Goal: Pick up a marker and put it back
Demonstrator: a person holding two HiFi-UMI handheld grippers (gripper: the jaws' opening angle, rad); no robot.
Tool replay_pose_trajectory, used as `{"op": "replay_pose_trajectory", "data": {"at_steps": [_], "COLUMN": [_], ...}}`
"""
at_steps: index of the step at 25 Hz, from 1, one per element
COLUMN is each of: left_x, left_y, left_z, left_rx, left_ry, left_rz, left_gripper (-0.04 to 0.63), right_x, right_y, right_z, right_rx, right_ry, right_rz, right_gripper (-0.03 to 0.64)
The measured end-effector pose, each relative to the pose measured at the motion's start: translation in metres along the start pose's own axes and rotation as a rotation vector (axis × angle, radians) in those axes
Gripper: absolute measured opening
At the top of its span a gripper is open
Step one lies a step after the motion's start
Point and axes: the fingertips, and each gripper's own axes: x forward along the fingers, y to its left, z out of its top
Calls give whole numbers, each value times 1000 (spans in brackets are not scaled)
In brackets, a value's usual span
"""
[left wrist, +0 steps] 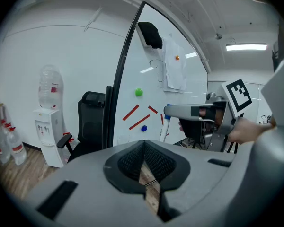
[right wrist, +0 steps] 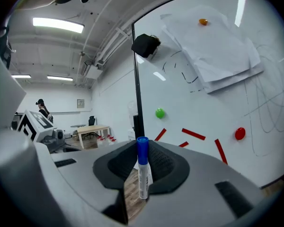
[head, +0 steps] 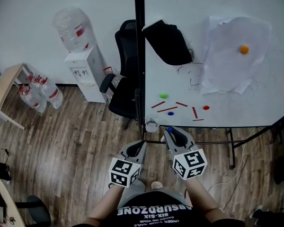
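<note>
Whiteboard (head: 255, 103) behind, right tongs (head: 172, 133) clamp a blue-capped white marker (right wrist: 143, 171).

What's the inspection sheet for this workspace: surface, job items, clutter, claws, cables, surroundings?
Surface: upright whiteboard, pen scribbles on it.
Job's things: blue-capped marker, upright in the right claw.
Clutter: paper sheets, black object, green magnet, red magnet, orange magnet, red strips.
Claws: right claw shut on marker; left claw shut, empty.
Cables: what looks like a thin lead under the board.
Surroundings: office chair, water dispenser, bottles, wooden floor.
</note>
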Motion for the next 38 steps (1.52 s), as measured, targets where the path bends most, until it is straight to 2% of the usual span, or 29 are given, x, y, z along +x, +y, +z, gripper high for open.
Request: {"op": "replay_pose_trajectory", "data": {"at_steps": [5, 15, 30, 38], "left_x": [-2, -5, -9, -9], "left_y": [1, 2, 5, 9], "left_z": [-2, -3, -4, -1], "left_rx": [-1, -7, -8, -2], "left_ry": [2, 1, 4, 5], "left_rz": [4, 9, 16, 17], "left_gripper": [9, 8, 9, 9], "right_x": [-2, 2, 41, 55], "right_y": [-2, -4, 1, 1], "right_z": [20, 19, 61, 71], "right_rx": [-11, -21, -76, -90], "right_ry": [-46, -39, -94, -106], "right_rz": [-1, 2, 62, 66], "right_gripper": [63, 63, 63, 63]}}
